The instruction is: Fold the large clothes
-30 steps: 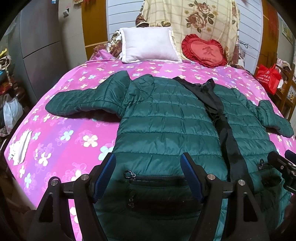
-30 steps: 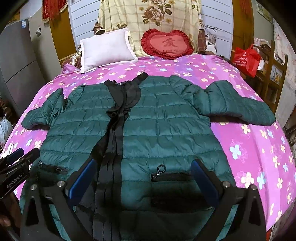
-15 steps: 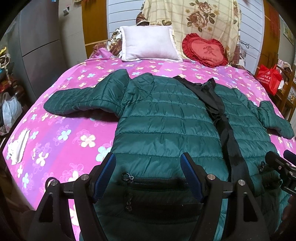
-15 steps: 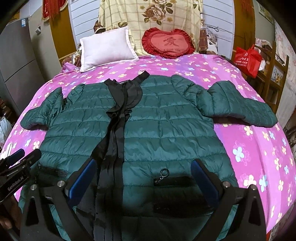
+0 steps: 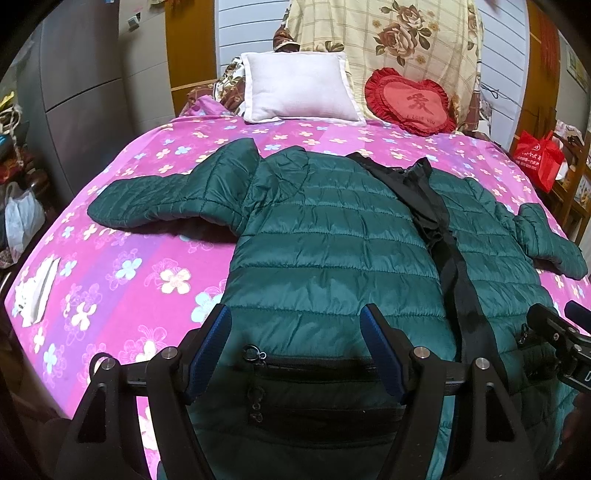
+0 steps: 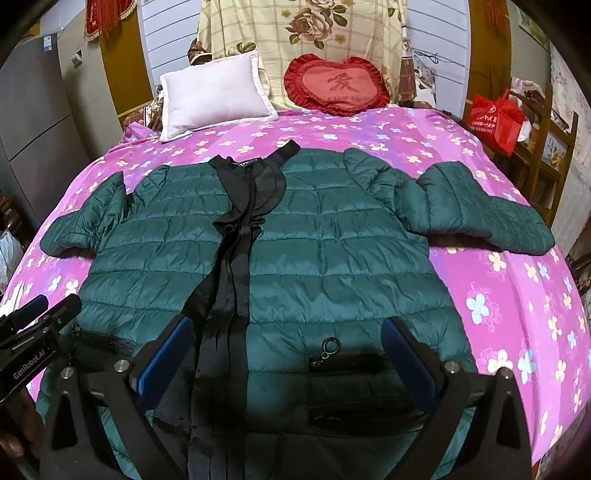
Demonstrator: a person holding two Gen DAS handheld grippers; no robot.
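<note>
Left wrist view looks down over a dark green quilted jacket (image 5: 332, 240) spread flat, front side up, on a bed (image 5: 122, 266) covered with a pink flowered sheet. Every place below is given relative to this jacket. Its black inner lining (image 5: 439, 229) shows as a strip running down the middle from collar to hem, and both sleeves lie stretched out to the sides on the sheet. The left gripper (image 5: 295, 332) hovers over the hem end, above a zipped pocket (image 5: 314, 365) with a ring pull; its blue-padded fingers (image 5: 212, 347) are spread wide and released, nothing between them. The tip of the other tool pokes in at the jacket's lower right edge in this view.

From the right wrist view, the right gripper (image 6: 291, 347) hangs over the hem on the other side of the lining strip, above a second zipped pocket (image 6: 351, 362); its fingers (image 6: 406, 354) are likewise parted and grasp nothing.

Beyond the collar, at the head of the bed, a white pillow (image 5: 299, 86) leans beside a red heart-shaped cushion (image 5: 410, 101), with a floral cloth (image 5: 388, 33) draped behind them. A red bag (image 6: 495, 118) stands off the bed, past the far sleeve. A white paper (image 5: 37, 291) lies on the sheet near the bed's edge, well apart from the near sleeve.
</note>
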